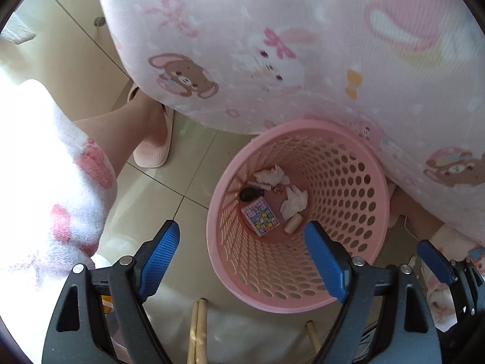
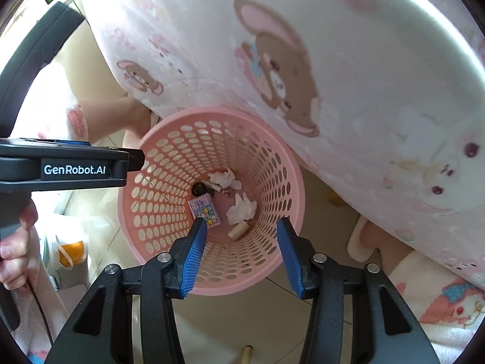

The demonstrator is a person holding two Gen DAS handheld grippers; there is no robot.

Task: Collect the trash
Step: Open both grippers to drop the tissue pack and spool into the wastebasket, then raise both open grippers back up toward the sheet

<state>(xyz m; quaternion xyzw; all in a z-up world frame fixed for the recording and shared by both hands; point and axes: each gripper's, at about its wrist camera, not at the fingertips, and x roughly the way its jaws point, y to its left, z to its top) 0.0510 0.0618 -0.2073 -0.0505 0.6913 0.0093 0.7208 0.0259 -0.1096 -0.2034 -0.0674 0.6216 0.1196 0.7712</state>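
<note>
Both tongs, left and right, hang spread and empty above the pink bin. The trash lies inside the bin, at its bottom. A low swing could knock the bin over and spill it.

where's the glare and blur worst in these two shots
Left wrist view: daylight blows out the fluffy white garment at the left edge, and the tile floor shows glare. Right wrist view: the patterned fabric goes white at upper right, its bear print soft. Both: the pink basket bows from the fisheye, trash inside sharp.
</note>
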